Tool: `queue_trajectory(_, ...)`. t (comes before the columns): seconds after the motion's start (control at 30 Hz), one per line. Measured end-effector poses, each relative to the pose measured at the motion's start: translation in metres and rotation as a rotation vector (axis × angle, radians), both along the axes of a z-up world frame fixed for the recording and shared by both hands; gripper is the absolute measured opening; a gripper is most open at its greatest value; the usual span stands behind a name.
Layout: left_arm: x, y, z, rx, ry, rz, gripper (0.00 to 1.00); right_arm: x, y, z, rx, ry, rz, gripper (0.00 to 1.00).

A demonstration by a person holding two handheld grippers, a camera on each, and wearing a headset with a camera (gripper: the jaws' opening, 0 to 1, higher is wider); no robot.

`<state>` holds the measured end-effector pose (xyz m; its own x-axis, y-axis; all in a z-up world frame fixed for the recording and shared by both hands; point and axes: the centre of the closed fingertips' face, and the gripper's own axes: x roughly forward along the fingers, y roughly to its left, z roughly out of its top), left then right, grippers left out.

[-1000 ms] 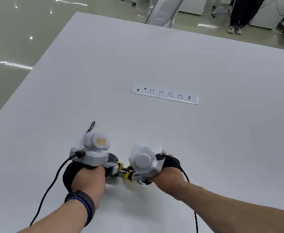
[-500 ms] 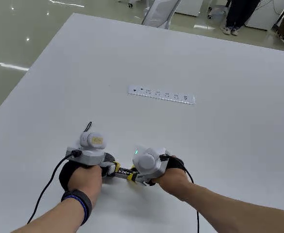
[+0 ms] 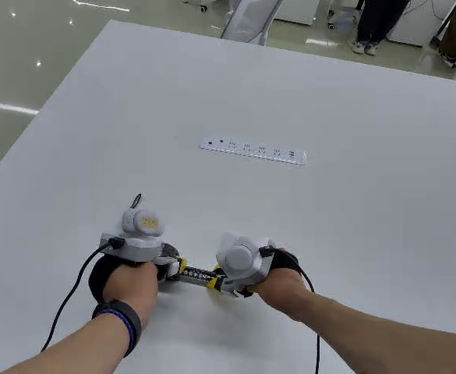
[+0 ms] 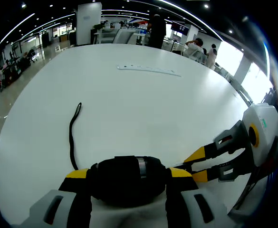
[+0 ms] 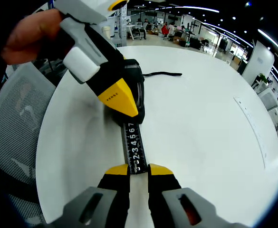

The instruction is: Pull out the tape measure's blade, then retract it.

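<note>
Rounded, seemingly rubbery black case; flat numbered blade drawn out.
The left gripper clamped case, right gripper pinched blade.

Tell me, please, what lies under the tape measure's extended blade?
The bare white table lies under the blade. The right gripper's fingers cover the blade's tip, so whatever is beneath there cannot be seen.

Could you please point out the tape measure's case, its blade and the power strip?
tape measure case (image 4: 124, 178), left gripper view, black housing.
blade (image 5: 132, 144), right gripper view, numbered face.
power strip (image 3: 252, 151), head view, middle.
</note>
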<state>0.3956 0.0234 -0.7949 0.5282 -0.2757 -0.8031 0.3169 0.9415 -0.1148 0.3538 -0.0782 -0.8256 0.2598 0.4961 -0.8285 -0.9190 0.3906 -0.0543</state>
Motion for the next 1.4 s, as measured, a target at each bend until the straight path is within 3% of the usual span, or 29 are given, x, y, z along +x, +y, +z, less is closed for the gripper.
queue_trajectory(0.47, 0.0, 0.0, 0.0, 0.002, 0.0, 0.0, 0.6, -0.001, -0.004, 0.0, -0.002, 0.001, -0.004, 0.13)
queue_trajectory(0.57, -0.001, -0.002, 0.001, 0.007, 0.002, -0.001, 0.6, -0.006, -0.021, 0.001, -0.005, 0.003, -0.016, 0.13)
queue_trajectory(1.4, -0.007, 0.0, 0.005, -0.008, 0.008, 0.006, 0.61, -0.017, -0.051, 0.001, -0.019, -0.002, -0.061, 0.13)
